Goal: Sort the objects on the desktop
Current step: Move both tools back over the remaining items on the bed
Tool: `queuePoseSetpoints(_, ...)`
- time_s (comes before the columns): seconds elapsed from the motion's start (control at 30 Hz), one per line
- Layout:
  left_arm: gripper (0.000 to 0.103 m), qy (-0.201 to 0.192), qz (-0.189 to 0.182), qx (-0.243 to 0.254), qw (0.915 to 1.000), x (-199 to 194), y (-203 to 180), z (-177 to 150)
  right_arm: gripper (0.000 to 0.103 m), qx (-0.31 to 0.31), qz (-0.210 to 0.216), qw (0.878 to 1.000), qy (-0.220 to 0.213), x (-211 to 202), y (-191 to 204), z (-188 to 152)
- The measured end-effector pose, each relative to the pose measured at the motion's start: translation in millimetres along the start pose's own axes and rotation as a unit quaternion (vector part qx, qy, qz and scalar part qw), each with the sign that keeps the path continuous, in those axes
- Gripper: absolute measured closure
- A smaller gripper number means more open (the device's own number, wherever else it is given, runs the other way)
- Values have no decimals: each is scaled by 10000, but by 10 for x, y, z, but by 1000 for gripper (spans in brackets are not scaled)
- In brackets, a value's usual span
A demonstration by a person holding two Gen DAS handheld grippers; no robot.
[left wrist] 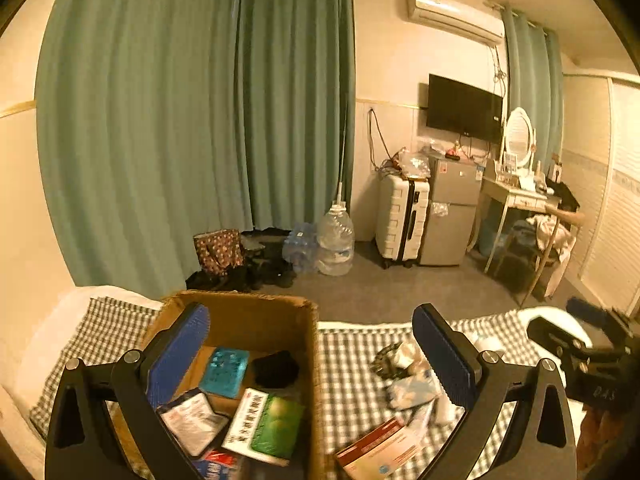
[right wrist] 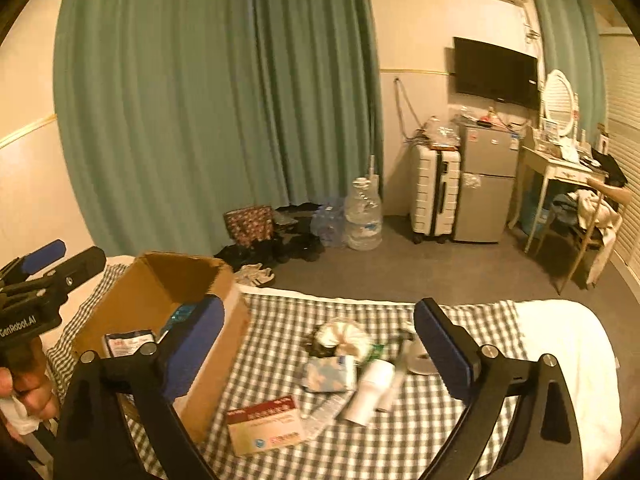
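Left gripper: held above the open cardboard box, its blue-padded fingers spread wide with nothing between them; one finger sits over the box's near left part, the other over the cloth to the right of the box.
Right gripper: fingers also spread wide and empty, raised over the checked cloth, pointing toward the loose pile.
Hand: seen at the left edge of the right wrist view, wrapped around the handle of the left gripper.
Cardboard box: stands on the left part of the cloth, flaps up, top open.
Inside the box: a teal packet, a dark pouch, a white sachet and a white and green box, lying flat and partly overlapping.
Still on the cloth: a red and white box just beside the cardboard box's near corner, a blue patterned packet, a white tube, a roll of tape and a white scrunchie, clustered close together to the right of the box.
Cloth: green and white check, spread over a white bed.
Background: teal curtains, a large water jug, a white suitcase next to a small fridge, a wall television and a dressing table with an oval mirror.
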State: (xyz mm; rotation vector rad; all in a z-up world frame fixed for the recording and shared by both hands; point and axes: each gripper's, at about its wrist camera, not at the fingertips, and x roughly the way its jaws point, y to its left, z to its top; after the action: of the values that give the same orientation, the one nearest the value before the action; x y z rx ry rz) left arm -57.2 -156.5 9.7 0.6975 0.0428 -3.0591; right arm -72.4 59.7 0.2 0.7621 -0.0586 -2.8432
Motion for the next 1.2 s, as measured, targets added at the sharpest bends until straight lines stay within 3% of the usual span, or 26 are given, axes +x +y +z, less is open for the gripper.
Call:
queuePoseSetpoints(0.2, 0, 254, -348, -31, 9991, 161, -309, -89, 0, 135, -259, 9996, -69, -139, -417, 0)
queuePoseSetpoints(0.57, 0, 853, -521, -4, 9950, 619, -803, -383, 0, 434, -563, 9975, -19, -160, -1133, -118)
queuePoseSetpoints(0.67, 0, 982, -416, 39, 9943, 818, -939, -576, 0, 528, -592, 9968, 98, -71, -1279, -179)
queuePoseSetpoints(0.77, 0, 1195, -534, 46, 9914, 980, -1015, -693, 0, 564, -610, 9963, 241, 29, -1380, -272)
queuePoseSetpoints(1.2, 0, 1986, -608, 101, 9781, 1555, -1076, -1170, 0, 807, -654, 9907, 884, 723, -1540, -703)
